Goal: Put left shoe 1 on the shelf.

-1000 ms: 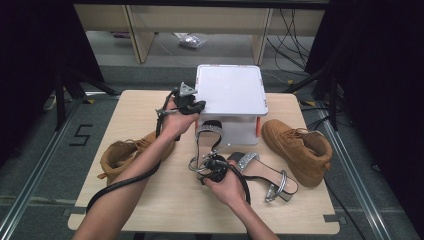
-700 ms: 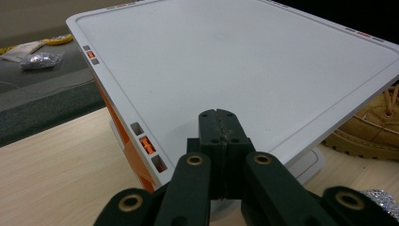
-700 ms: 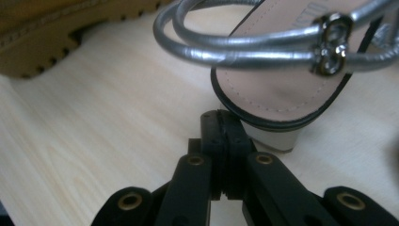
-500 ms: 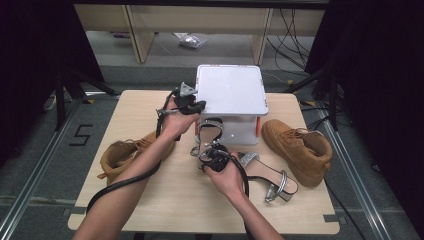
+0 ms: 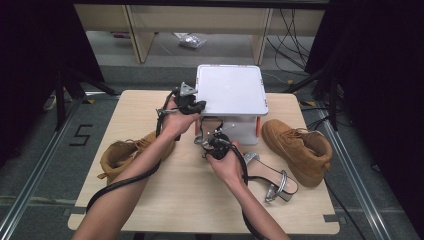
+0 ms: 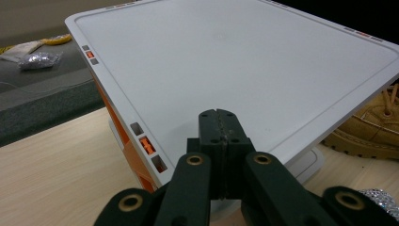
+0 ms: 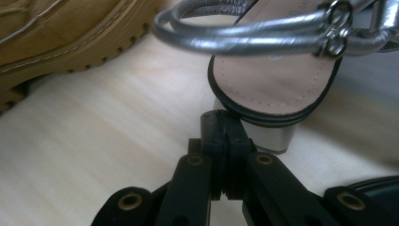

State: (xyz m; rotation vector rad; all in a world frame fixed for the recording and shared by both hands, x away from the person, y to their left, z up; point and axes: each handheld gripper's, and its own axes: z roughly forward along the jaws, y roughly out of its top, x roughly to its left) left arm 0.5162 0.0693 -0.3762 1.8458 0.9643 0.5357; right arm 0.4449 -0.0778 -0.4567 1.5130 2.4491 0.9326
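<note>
Left gripper jaws pressed together, empty, hovered over near edge of white box lid. Right gripper jaws closed, empty, tips just before block heel of silver sandal on table, beside tan boot.

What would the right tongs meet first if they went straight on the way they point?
Probably the silver block heel of the sandal just beyond the shut right tongs; whether they already touch it is unclear.

My right tongs, jaws pressed together, point at a silver sandal's block heel on the worktop.
</note>
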